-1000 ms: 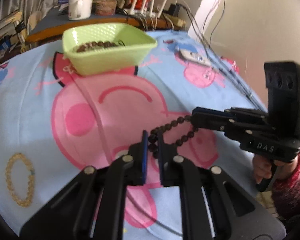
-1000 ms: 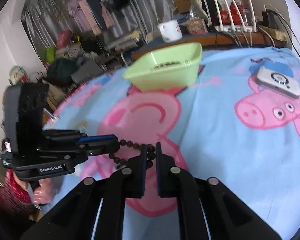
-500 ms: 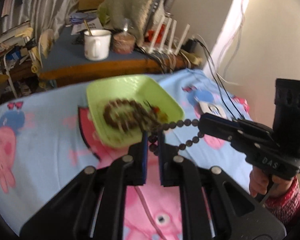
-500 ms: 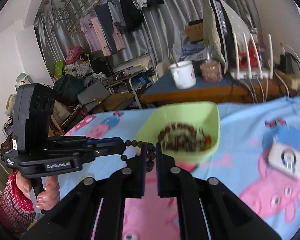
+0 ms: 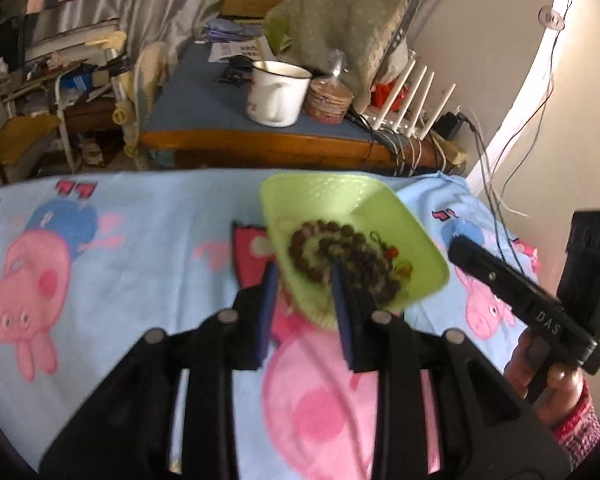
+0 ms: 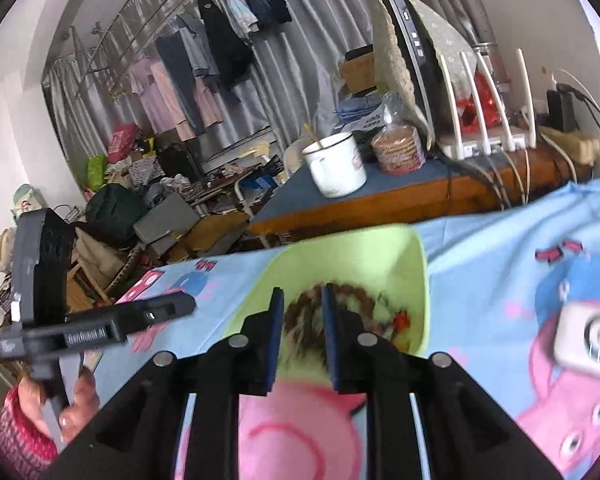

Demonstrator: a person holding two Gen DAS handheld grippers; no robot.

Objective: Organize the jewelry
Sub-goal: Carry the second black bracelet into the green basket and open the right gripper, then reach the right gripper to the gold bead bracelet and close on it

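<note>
A light green tray [image 5: 324,196] [image 6: 404,256] sits on the cartoon-pig cloth. Dark brown bead strands [image 5: 340,252] [image 6: 360,294] lie coiled inside it with a small red and yellow piece [image 5: 396,258]. My left gripper [image 5: 304,280] is open and empty, just above the tray's near edge. My right gripper [image 6: 300,300] is open and empty over the tray's near side. In the left wrist view the right gripper's finger [image 5: 500,280] shows at the right; in the right wrist view the left gripper's finger [image 6: 156,310] shows at the left.
A wooden desk behind the cloth holds a white mug [image 5: 276,96] [image 6: 336,164], a jar of biscuits [image 5: 328,98] and a white router [image 5: 404,96]. A small white device [image 6: 588,336] lies on the cloth at the right. Cables hang along the wall.
Both grippers carried the dark bead strand from the cloth up over the green tray, then opened. The strand now lies in the tray with the other beads.
</note>
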